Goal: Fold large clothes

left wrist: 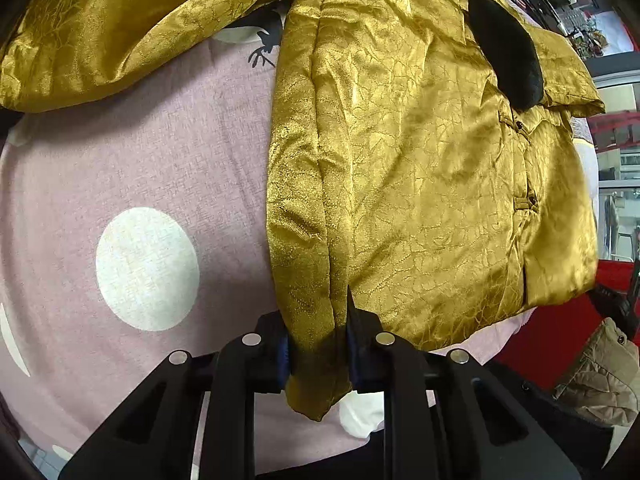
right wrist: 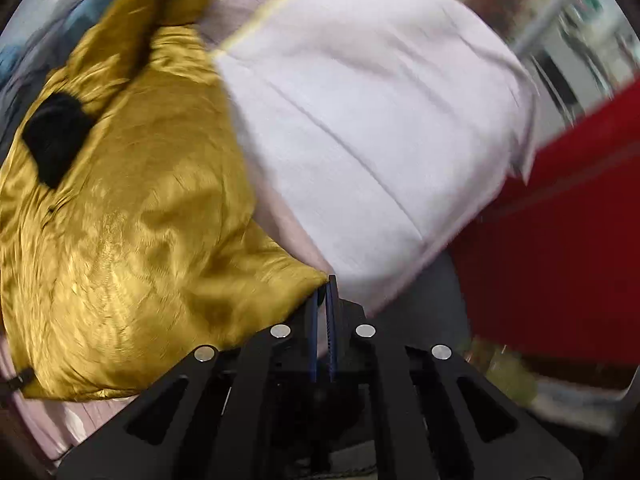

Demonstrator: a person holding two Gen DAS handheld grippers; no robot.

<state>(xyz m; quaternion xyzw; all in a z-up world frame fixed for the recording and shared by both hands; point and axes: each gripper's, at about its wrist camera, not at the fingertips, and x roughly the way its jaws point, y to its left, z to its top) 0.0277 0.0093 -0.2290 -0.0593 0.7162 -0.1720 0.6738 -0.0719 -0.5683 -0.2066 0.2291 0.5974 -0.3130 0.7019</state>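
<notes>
Gold jacket [left wrist: 420,168]: satin, crackle-patterned, with a black collar lining [left wrist: 506,50], lying on a bed.

Left wrist view. Jacket lies flat on a pink sheet [left wrist: 168,152] printed with large white dots; one sleeve [left wrist: 104,36] stretches across the top of the view toward the left. Small knot buttons run down the front on the right side. A folded long edge of the garment runs down toward the camera and passes between the black fingers of the left gripper [left wrist: 318,344], which are closed on that fold, blue pads pressing the cloth from both sides; the hem corner hangs below the pads. Red surface [left wrist: 548,336] lies past the bed edge at lower right, with a tan quilted item [left wrist: 600,376] beside it.

Right wrist view (motion-blurred). Jacket fills the left half, collar lining [right wrist: 54,140] at far left. One pointed corner of the gold cloth reaches the tips of the right gripper [right wrist: 324,292], whose blue pads stand together, pinching that corner. White bedding [right wrist: 360,128] fills the centre; red surface [right wrist: 560,240] at right.
</notes>
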